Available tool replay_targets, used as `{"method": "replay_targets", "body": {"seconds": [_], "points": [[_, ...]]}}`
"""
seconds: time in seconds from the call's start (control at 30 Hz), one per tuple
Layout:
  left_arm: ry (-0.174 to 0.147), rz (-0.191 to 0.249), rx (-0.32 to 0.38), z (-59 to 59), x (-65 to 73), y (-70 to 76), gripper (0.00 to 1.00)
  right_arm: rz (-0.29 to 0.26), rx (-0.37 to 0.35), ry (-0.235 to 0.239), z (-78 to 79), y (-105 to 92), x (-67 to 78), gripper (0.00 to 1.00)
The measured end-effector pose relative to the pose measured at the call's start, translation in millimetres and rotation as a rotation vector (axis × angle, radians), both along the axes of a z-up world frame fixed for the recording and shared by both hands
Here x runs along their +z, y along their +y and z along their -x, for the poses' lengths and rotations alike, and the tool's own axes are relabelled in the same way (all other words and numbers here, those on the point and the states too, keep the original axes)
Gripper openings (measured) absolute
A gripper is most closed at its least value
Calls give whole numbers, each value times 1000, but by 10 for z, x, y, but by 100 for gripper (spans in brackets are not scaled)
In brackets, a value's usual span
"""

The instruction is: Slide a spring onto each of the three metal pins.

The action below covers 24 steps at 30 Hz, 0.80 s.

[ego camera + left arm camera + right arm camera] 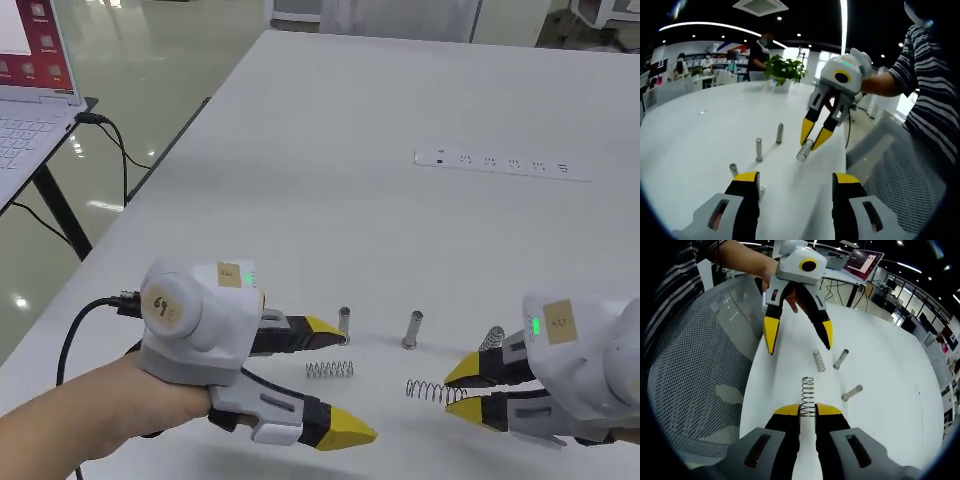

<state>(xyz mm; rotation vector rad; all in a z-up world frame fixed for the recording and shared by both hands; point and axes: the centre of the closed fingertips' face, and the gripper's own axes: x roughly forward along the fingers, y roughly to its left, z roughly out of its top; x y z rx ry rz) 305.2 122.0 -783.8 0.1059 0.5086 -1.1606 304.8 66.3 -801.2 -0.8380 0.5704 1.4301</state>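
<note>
Three short metal pins stand in a row near the table's front edge: one [344, 325], a second [412, 328], and a third [492, 340] that looks ribbed, as if a spring sits on it. A loose spring [330, 369] lies flat in front of the first pin. My right gripper [462, 390] is shut on the end of another spring [432, 390], which sticks out level toward the pins; the right gripper view has that spring [807, 392] between my fingertips. My left gripper [345, 381] is open, its jaws wide around the loose spring [818, 360].
The white table [350, 150] carries a flat power strip [500, 163] at the far right. A laptop [30, 80] with a cable sits on a stand off the left edge. A mesh chair [700, 365] is close to the table's front edge.
</note>
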Motion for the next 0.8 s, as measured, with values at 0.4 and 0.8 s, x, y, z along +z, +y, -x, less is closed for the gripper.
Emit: {"method": "replay_targets", "body": {"seconds": [0.4,0.8], "points": [[5,9,-55,-1,-57,-239,41,-14,20,0,44,70,60,8],[7,61,-56,-28,-3,-356,25,-31,34,-4,49,112,110,8]]}}
